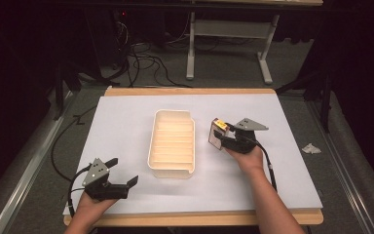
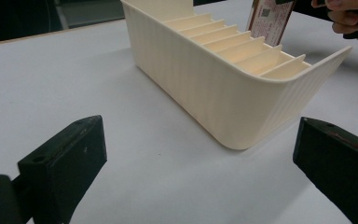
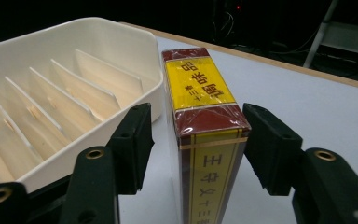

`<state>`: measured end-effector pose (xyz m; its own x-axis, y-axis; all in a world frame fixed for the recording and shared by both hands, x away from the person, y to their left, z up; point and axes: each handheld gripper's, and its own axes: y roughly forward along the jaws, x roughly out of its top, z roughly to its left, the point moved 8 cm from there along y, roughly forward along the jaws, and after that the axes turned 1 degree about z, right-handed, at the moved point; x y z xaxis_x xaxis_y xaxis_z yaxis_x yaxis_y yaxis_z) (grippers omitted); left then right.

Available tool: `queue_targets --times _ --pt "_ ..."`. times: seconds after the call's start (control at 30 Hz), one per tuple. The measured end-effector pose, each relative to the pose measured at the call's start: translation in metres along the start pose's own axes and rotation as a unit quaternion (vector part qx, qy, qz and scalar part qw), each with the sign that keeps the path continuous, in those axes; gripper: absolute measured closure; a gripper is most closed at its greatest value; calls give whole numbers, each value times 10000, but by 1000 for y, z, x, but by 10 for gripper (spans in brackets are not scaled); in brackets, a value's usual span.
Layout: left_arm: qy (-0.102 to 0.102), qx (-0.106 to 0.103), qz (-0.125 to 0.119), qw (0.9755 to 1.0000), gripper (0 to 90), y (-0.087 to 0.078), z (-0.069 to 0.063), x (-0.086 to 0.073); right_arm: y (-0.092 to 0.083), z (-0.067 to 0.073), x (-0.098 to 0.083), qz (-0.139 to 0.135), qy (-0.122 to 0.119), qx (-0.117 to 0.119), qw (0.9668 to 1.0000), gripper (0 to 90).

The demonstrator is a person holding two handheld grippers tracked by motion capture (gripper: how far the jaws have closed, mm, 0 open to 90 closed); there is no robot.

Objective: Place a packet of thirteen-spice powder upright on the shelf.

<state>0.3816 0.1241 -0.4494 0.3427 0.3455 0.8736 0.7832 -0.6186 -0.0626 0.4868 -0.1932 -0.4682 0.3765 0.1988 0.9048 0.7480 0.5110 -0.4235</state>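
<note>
White table [image 1: 126, 122]: a yellow-and-maroon box [image 1: 217, 133] is gripped upright by the right gripper [image 1: 222, 138], at the tray's [image 1: 156, 146] three o'clock; the left gripper [image 1: 124, 173] is held wide open, empty, at seven o'clock.

I am working at a wooden table [image 1: 190, 91] wearing a white sheet [image 1: 126, 117]; a cream slotted tray [image 1: 172, 144] is sitting directly on that sheet, near its middle.

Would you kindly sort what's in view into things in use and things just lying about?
In use: red-and-yellow box held in right gripper; cream slotted tray; left gripper, open.
Lying about: crumpled paper scrap on floor; cables behind the table.
</note>
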Motion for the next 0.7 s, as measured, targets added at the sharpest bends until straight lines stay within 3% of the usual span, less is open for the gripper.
queue_targets --times 0.33,0.7 --pt "10 9 -14 10000 34 -1 2 1 -1 3 1 -69 -113 5 9999 580" --pt "29 13 26 10000 37 0 1 -1 -3 2 1 -113 31 115 9999 672"
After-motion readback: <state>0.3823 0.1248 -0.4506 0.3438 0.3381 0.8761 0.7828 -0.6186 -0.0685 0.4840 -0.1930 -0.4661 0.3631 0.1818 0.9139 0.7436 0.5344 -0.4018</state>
